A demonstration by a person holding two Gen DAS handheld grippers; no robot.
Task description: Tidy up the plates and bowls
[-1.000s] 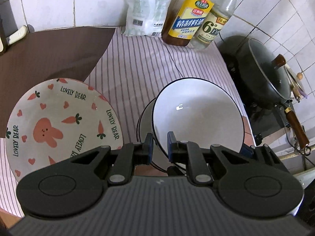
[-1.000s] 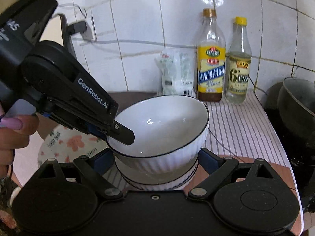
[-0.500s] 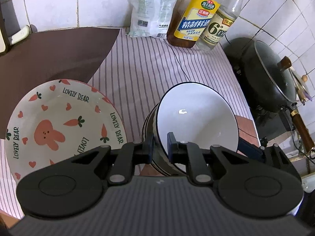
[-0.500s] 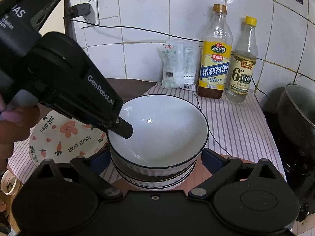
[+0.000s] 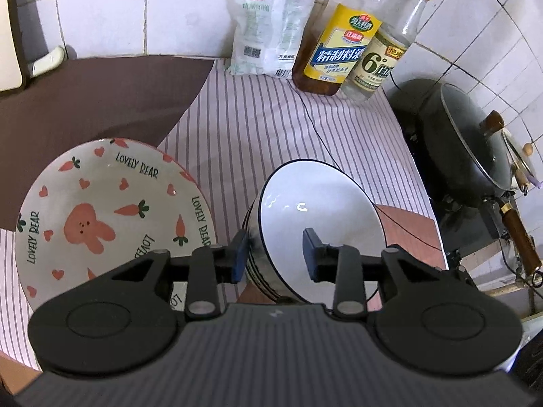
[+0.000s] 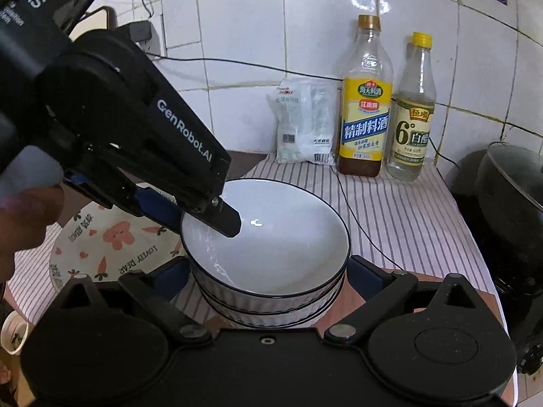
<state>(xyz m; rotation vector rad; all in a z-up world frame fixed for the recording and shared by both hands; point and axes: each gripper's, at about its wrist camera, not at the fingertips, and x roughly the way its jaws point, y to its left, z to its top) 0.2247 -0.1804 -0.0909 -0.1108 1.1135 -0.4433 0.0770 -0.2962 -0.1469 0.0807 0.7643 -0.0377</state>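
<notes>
Now that the left gripper (image 5: 274, 254) has released the top bowl (image 5: 319, 234), spread jaws straddling its near rim, it sits nested on the bowl stack (image 6: 271, 308), which the right gripper (image 6: 268, 276) flanks, jaws wide apart.

a striped cloth (image 5: 278, 129) covers the counter (image 5: 404, 234). against the tiled wall (image 6: 244, 34) stand a white packet (image 5: 268, 37), a yellow-labelled bottle (image 6: 364, 115) and, just beside it, a clear bottle (image 6: 412, 122). a dark wok (image 5: 468, 146) with a wooden handle sits at the right.
</notes>
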